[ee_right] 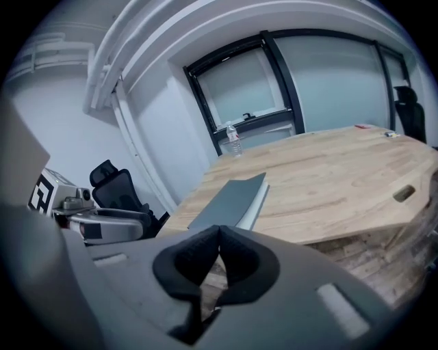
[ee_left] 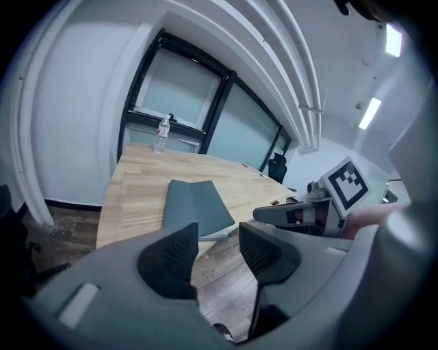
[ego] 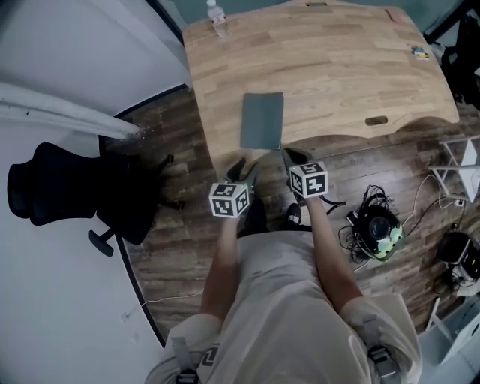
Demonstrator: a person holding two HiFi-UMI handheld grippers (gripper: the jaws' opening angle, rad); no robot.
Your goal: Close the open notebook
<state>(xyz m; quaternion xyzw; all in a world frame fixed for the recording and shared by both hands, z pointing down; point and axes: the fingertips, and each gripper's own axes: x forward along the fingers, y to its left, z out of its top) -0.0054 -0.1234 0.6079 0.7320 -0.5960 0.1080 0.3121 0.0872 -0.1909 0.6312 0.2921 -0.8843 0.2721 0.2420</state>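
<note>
Fingers (ee_left: pixel 171 263) of the left gripper (ee_left: pixel 217 239) stand apart with nothing between them. The right gripper (ee_right: pixel 219 236) has its tips pressed together, empty. Just ahead of both, the notebook (ego: pixel 262 120) lies shut, grey cover up, by the near edge of the wooden table (ego: pixel 337 67). A clear bottle (ego: pixel 217 16) stands upright at the far left corner, well apart; its contents and label are too small to read.

Even, cool indoor light with faint shadows. Ceiling strips (ee_left: pixel 370 113) glare white. Both gripper views show fisheye bulging, dark vignetted corners and a soft near foreground.
</note>
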